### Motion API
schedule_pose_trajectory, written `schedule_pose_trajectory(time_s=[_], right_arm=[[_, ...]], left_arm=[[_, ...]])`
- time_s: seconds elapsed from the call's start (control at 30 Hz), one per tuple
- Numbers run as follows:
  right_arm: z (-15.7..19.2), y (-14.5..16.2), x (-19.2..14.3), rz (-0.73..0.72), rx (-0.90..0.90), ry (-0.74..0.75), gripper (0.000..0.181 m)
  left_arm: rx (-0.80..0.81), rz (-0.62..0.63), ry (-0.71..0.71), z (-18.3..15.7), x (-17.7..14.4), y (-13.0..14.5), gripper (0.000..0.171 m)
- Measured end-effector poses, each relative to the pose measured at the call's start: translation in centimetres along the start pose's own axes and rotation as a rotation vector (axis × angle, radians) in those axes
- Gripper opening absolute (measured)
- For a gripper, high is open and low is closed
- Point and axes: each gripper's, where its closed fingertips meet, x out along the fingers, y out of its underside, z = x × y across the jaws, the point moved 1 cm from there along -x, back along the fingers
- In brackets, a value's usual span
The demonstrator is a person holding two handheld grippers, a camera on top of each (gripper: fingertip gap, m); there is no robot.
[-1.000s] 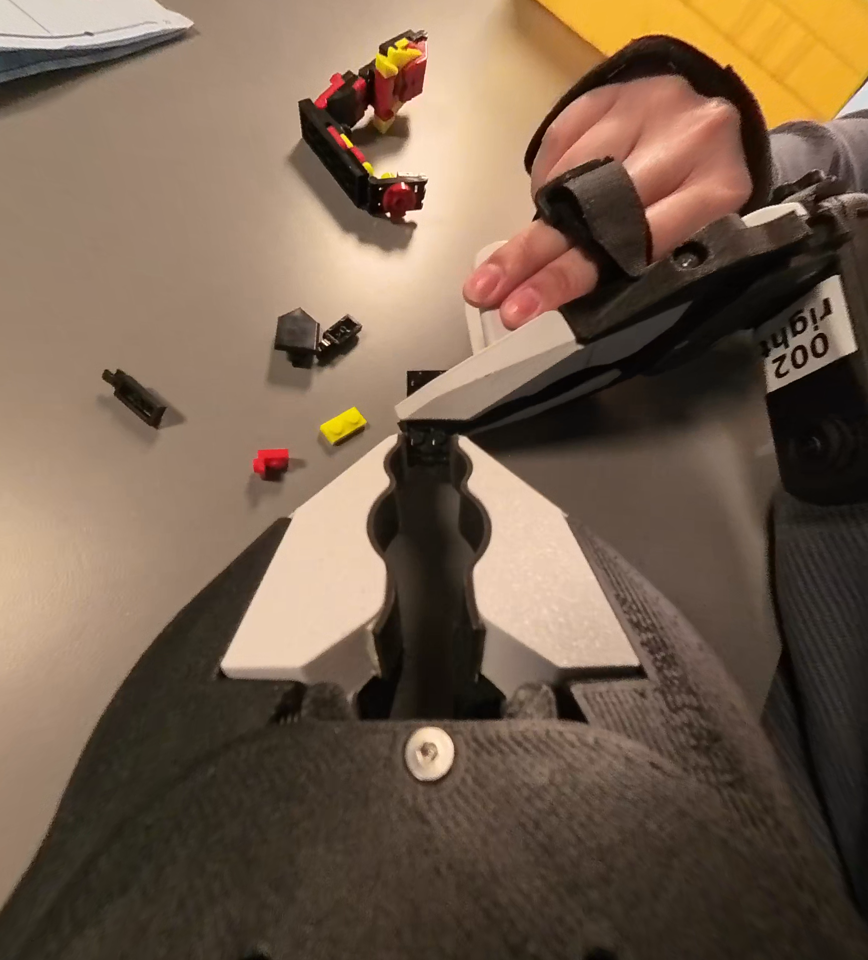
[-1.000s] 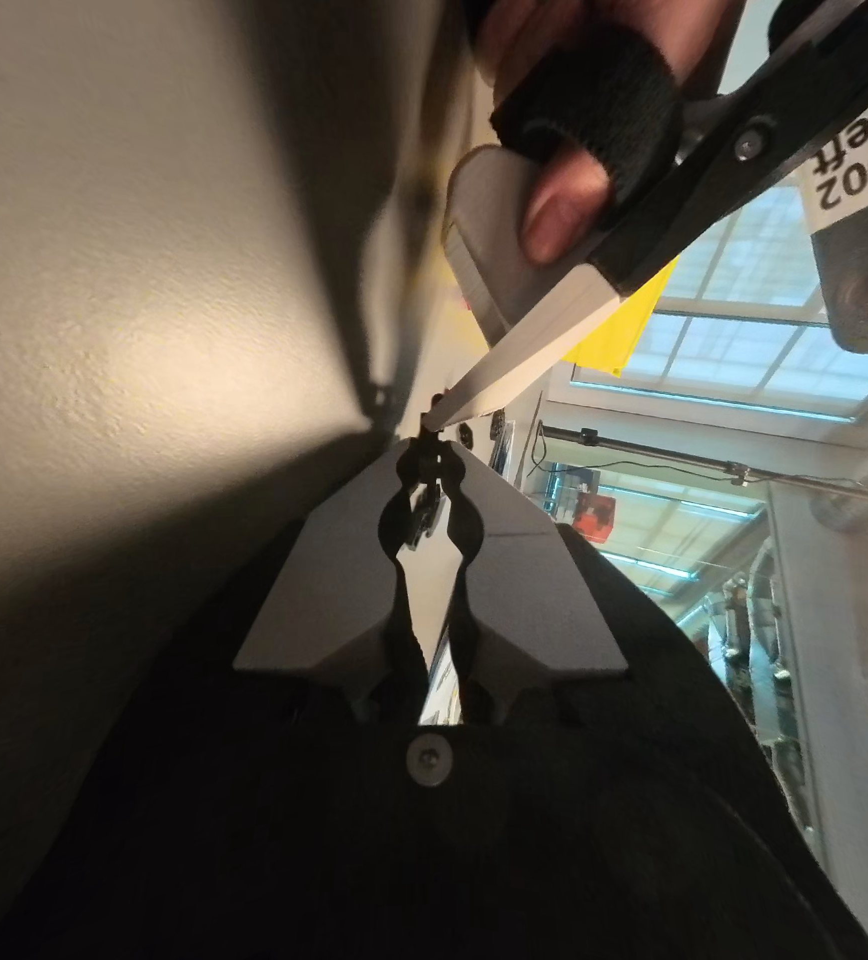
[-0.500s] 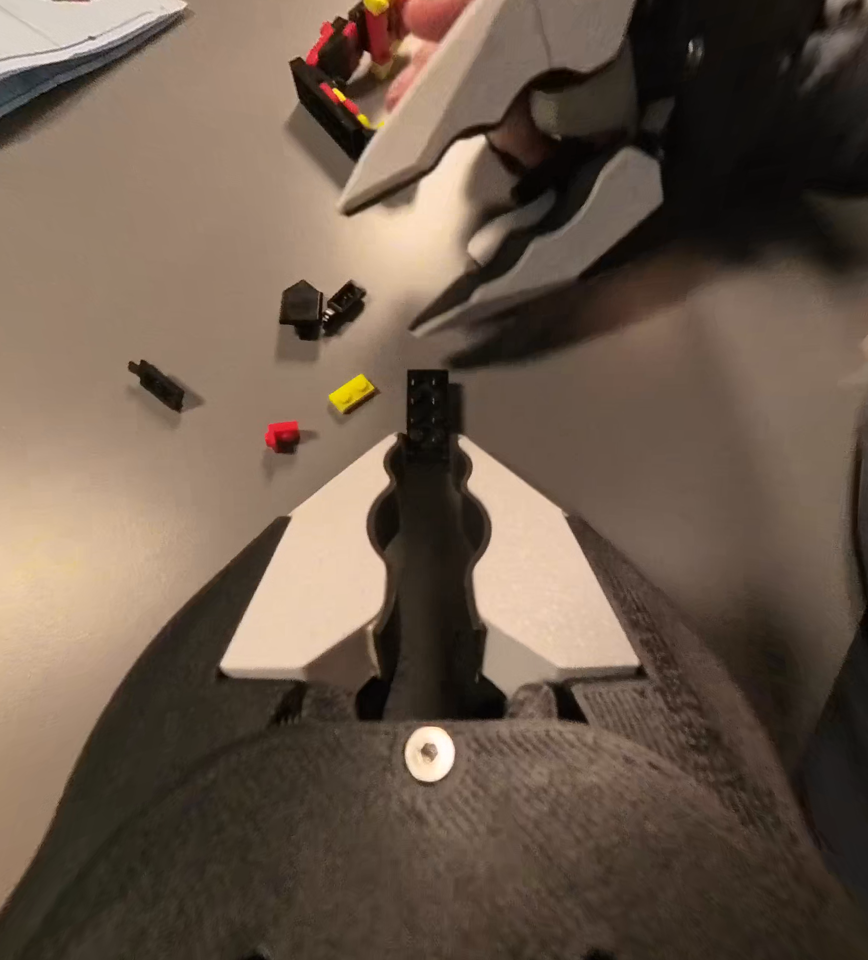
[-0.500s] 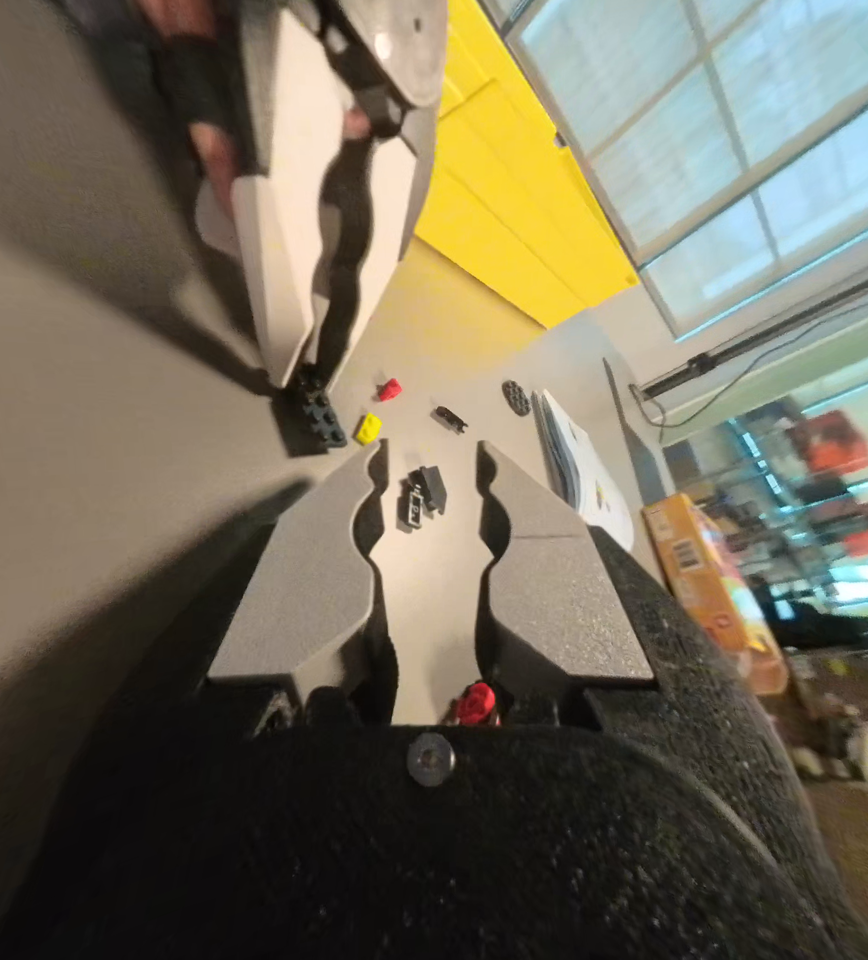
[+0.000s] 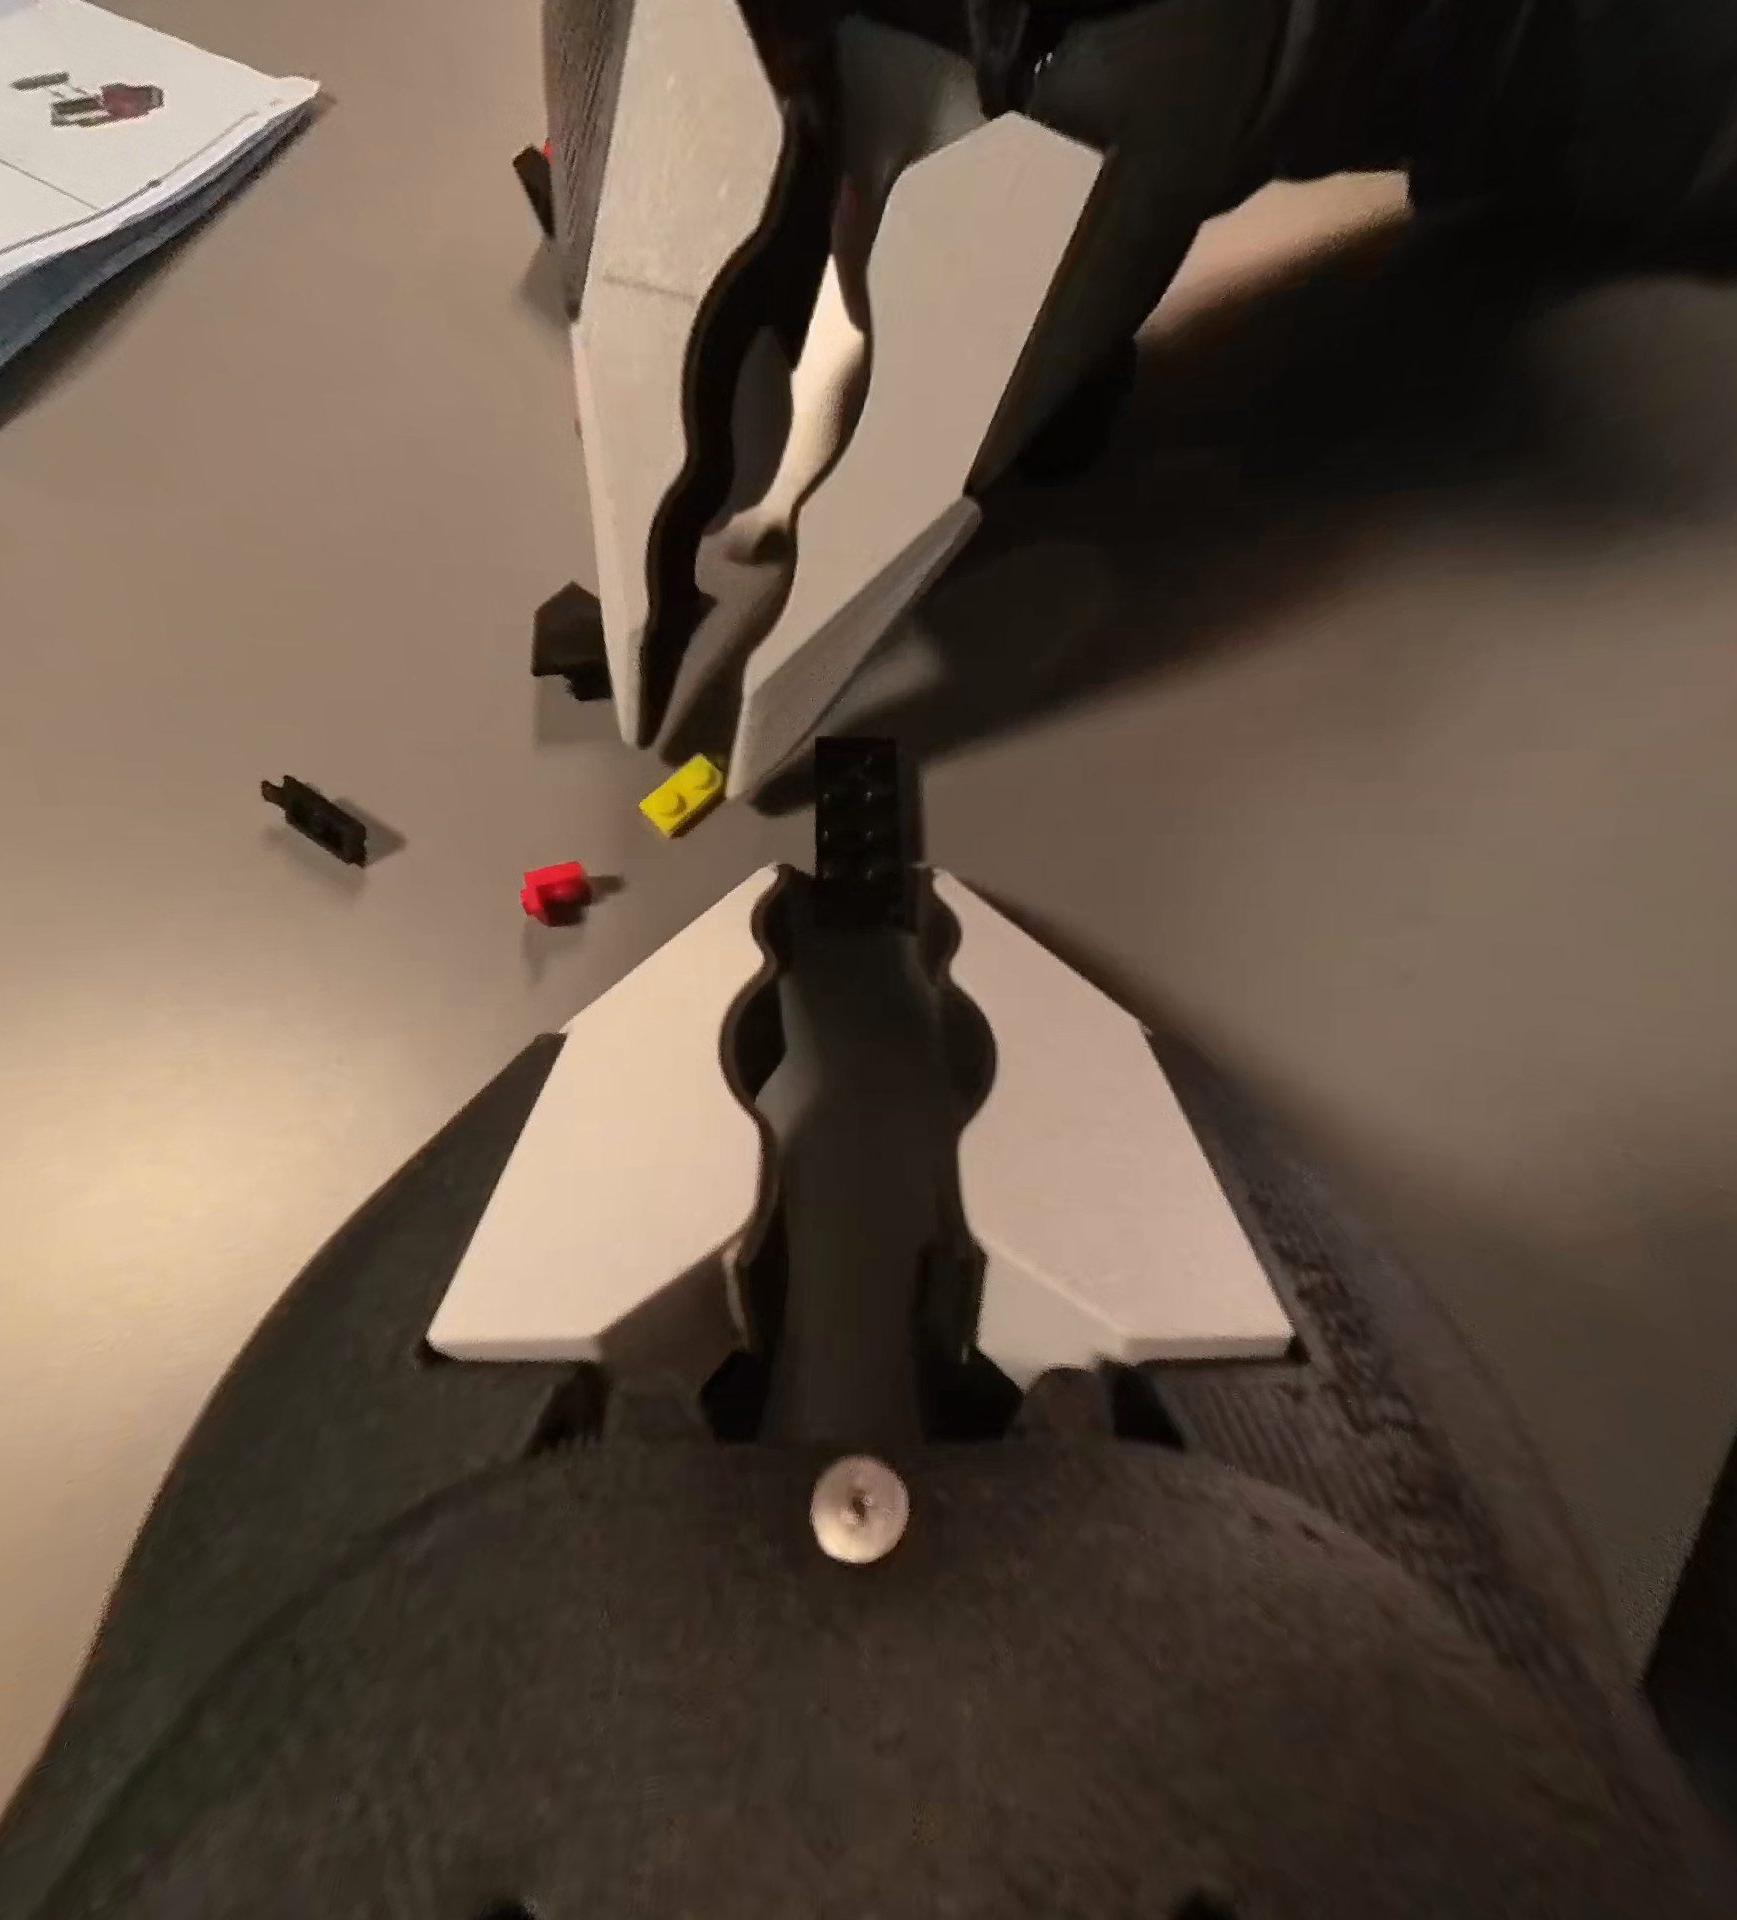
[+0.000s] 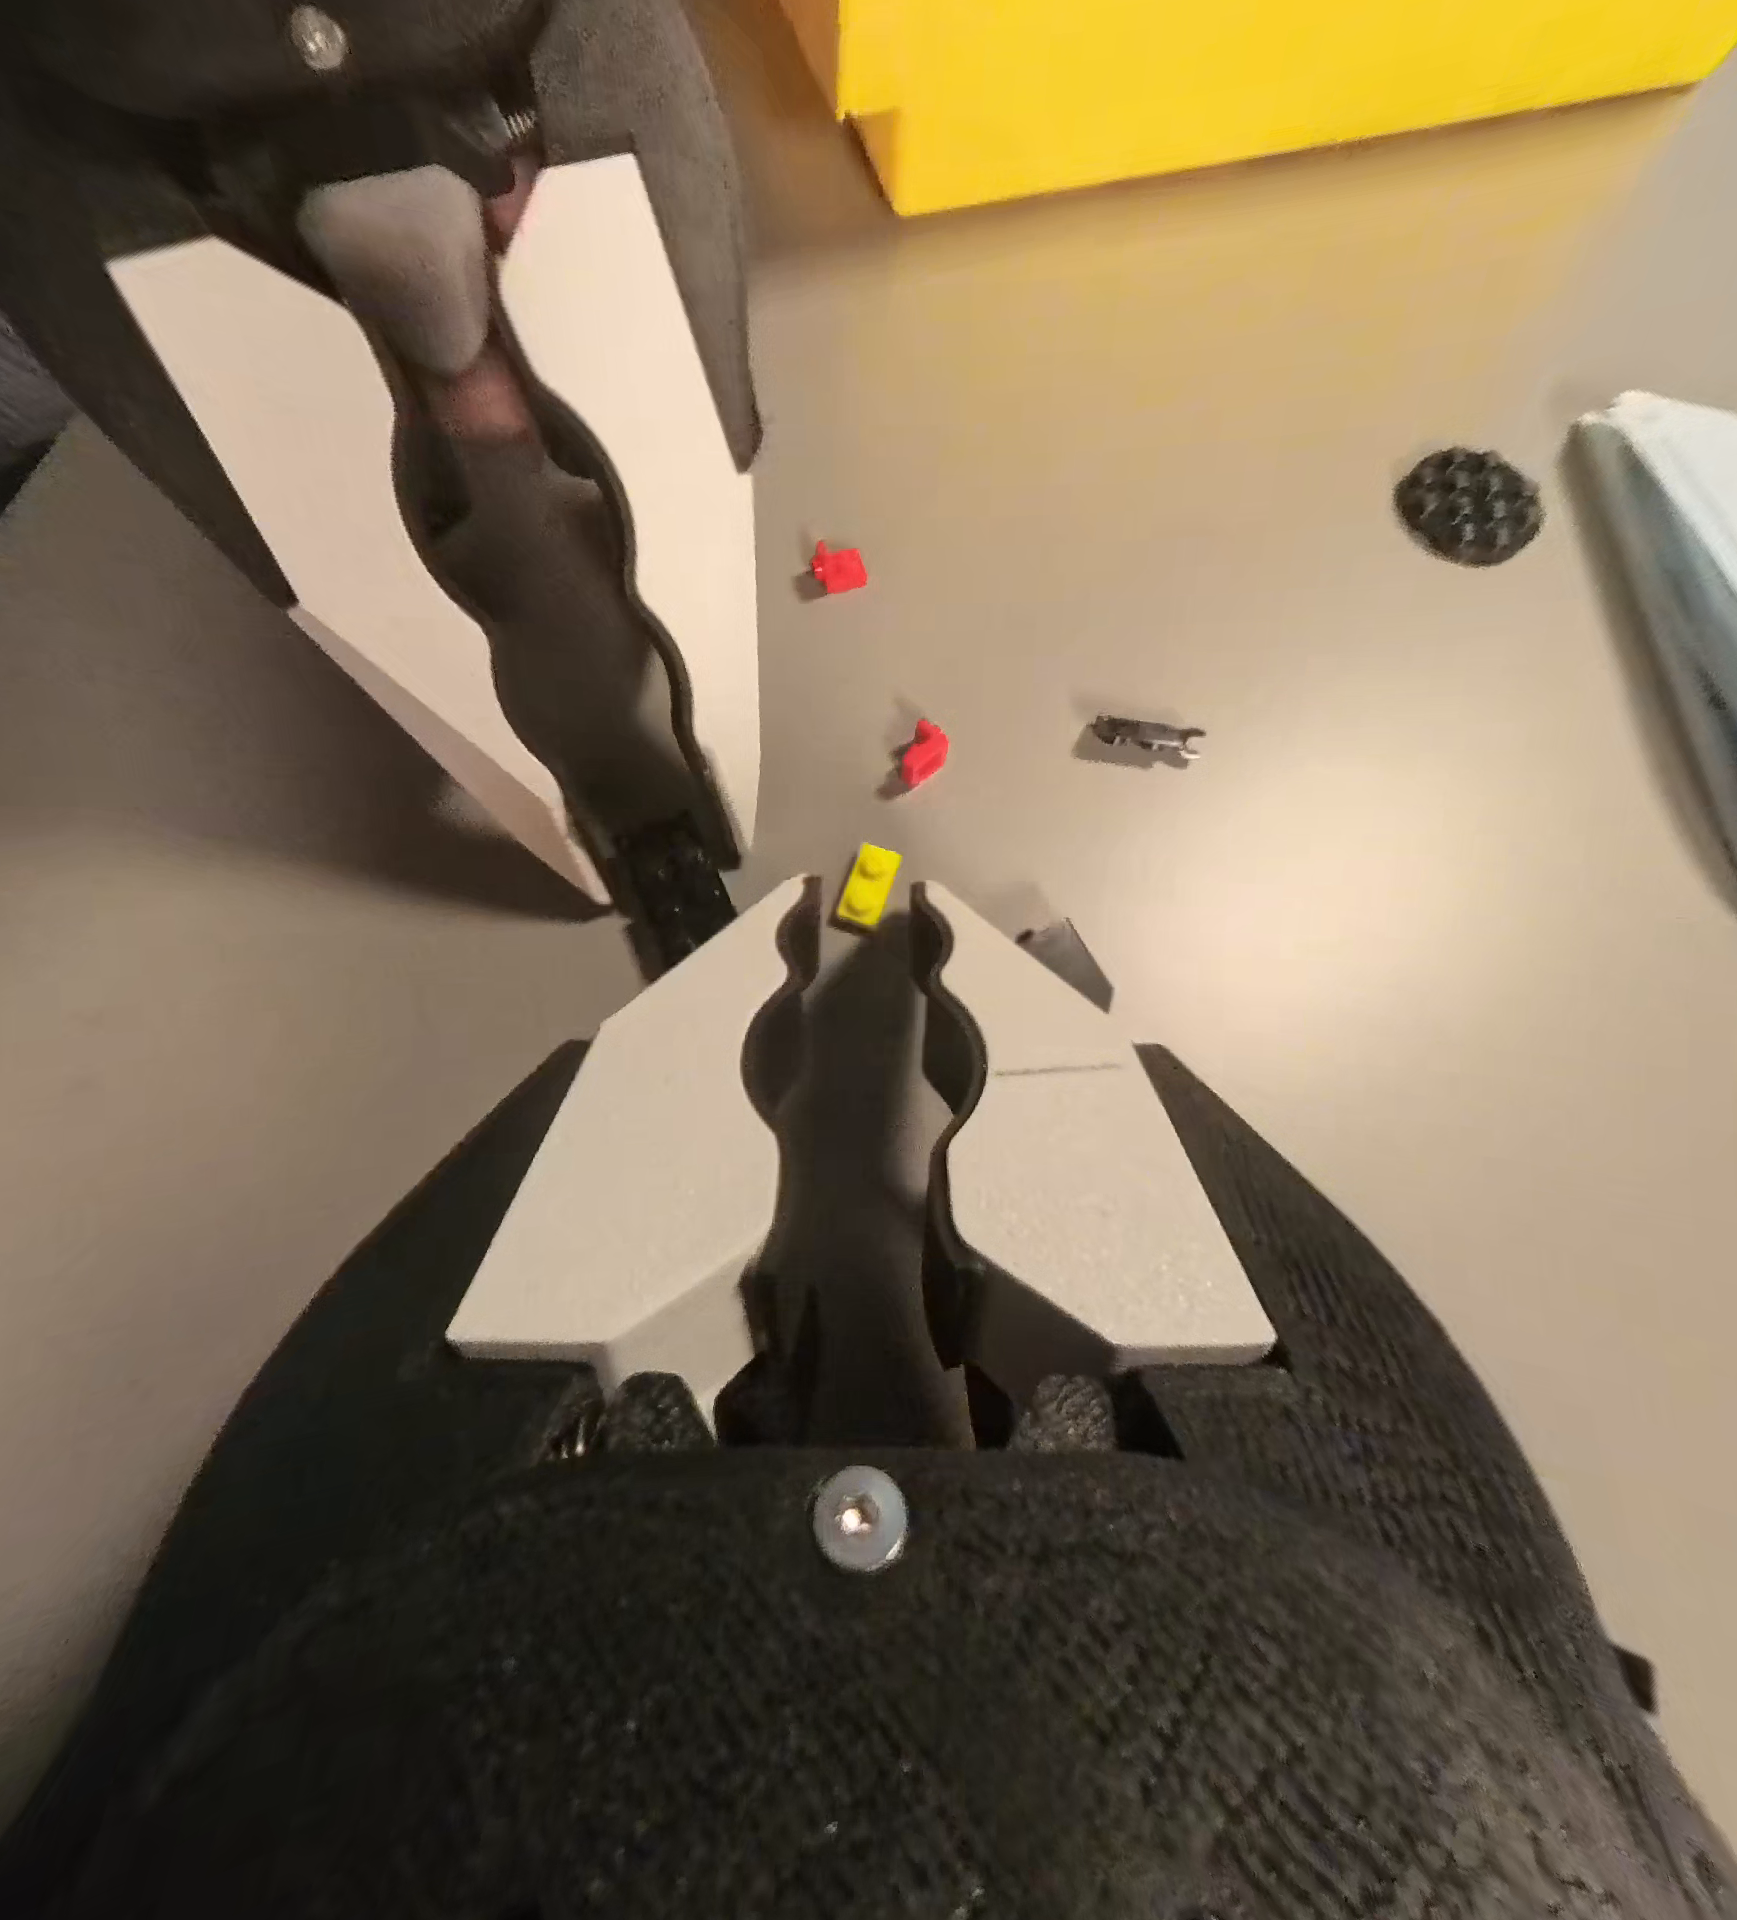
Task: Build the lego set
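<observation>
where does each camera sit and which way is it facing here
Left wrist view: rides the left gripper, looking forward and down along its fingers, shut on a black plate; the right gripper faces it.
Right wrist view: rides the right gripper, looking down at the table; its open fingers flank the yellow plate; the left gripper enters from upper left.
Shared: yellow plate, black plate, instruction booklet.

Both tongs [image 5: 848, 883] [image 6: 864, 894] have pale grey wedge fingers with wavy black inner edges, black textured bodies, one silver screw.
</observation>
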Motion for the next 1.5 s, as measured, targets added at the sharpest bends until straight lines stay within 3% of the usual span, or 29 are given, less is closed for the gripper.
schedule_pose_trajectory(time_s=[0.37,0.5,0.67,1.0,1.2,1.37,1.5], right_arm=[[-0.4,-0.1,0.3,0.024,-0.056,-0.007,0.006],[2.5,-1.4,-1.2,-0.059,-0.124,-0.202,0.005],[3.9,-0.8,-0.8,-0.016,-0.200,-0.257,0.006],[4.0,-0.2,0.0,0.029,-0.278,-0.219,0.007],[4.0,-0.1,0.0,0.036,-0.298,-0.199,0.018],[3.8,-0.5,-0.4,0.000,-0.361,-0.054,0.028],[5.2,0.0,-0.9,-0.007,-0.280,-0.074,0.026]], left_arm=[[0.021,0.002,0.017,0.0,-0.2,0.2,0.020],[0.014,0.002,0.018,0.0,-0.2,0.2,0.016],[0.019,0.003,0.021,0.0,-0.2,0.2,0.016],[0.018,0.003,0.027,0.0,-0.2,0.2,0.016],[0.010,0.003,0.038,-0.1,-0.2,0.2,0.016],[-0.016,0.000,0.060,-0.1,-0.2,0.2,0.016],[-0.007,0.001,0.052,-0.1,-0.2,0.2,0.016]])
